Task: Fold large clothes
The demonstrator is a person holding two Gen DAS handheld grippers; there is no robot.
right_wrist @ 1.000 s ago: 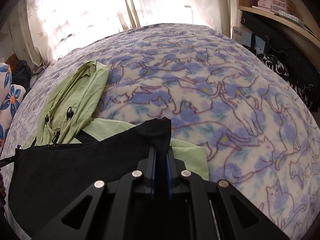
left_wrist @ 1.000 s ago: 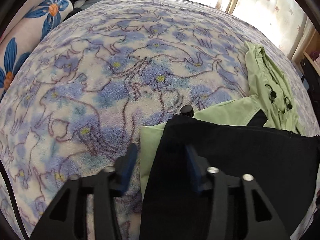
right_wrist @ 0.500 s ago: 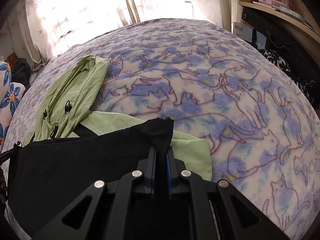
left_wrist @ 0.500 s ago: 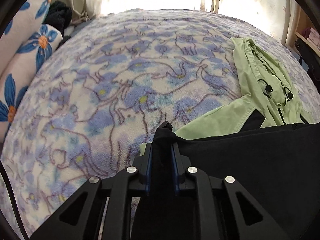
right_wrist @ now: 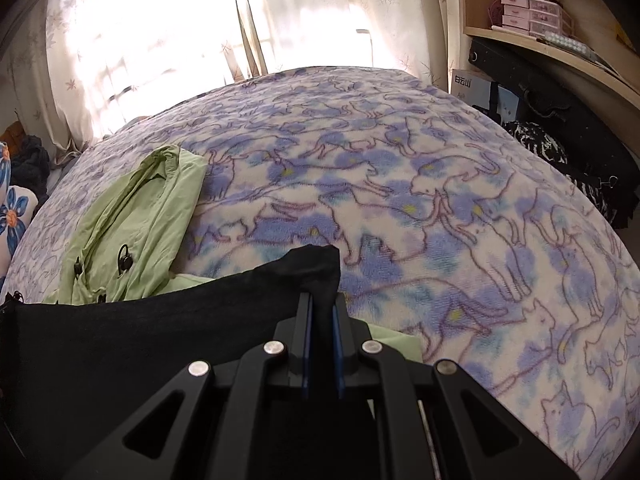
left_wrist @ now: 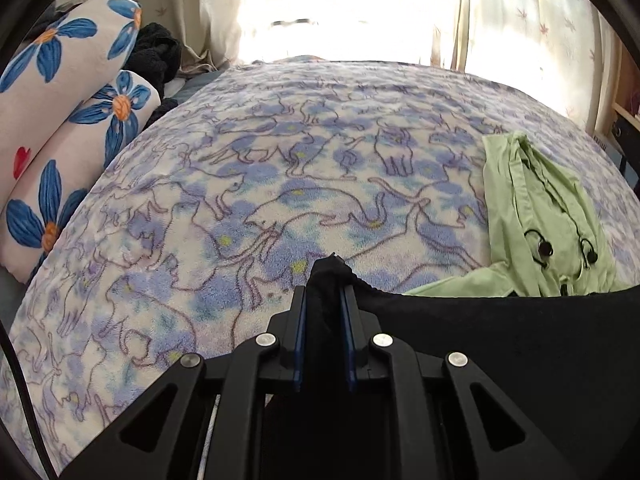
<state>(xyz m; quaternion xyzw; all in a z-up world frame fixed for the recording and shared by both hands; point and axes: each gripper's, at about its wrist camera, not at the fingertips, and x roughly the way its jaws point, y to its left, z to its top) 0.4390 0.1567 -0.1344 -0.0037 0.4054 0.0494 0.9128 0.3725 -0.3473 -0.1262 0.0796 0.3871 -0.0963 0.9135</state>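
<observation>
Left gripper (left_wrist: 323, 292), lower centre of the left wrist view, is clenched on a corner of the black garment (left_wrist: 500, 344) — a tuft of black cloth pokes up between the blue pads. From that pinch the garment's top edge runs taut to the right across the lower right of the frame.

Right gripper (right_wrist: 320, 300), lower centre of the right wrist view, is also clamped tight on the black garment (right_wrist: 140, 340), gripping the other corner; the cloth peaks just above the fingers and spreads left across the lower left of the frame.

The black garment overlaps a light green jacket (left_wrist: 540, 216), which lies on the cat-print blanket (left_wrist: 280, 200). In the left view the jacket sits at right of frame, its hood with black cord stoppers showing above the black edge. In the right view the green jacket (right_wrist: 140, 216) is at left, and a strip of it shows just right of the gripper body, low in frame.

Blanket (right_wrist: 440, 200) covers the bed in both views. Flower-print pillows (left_wrist: 72, 112) at upper left of the left view. Curtains (right_wrist: 160, 40) backlit along the top, a shelf (right_wrist: 560, 36) at upper right of the right view.
</observation>
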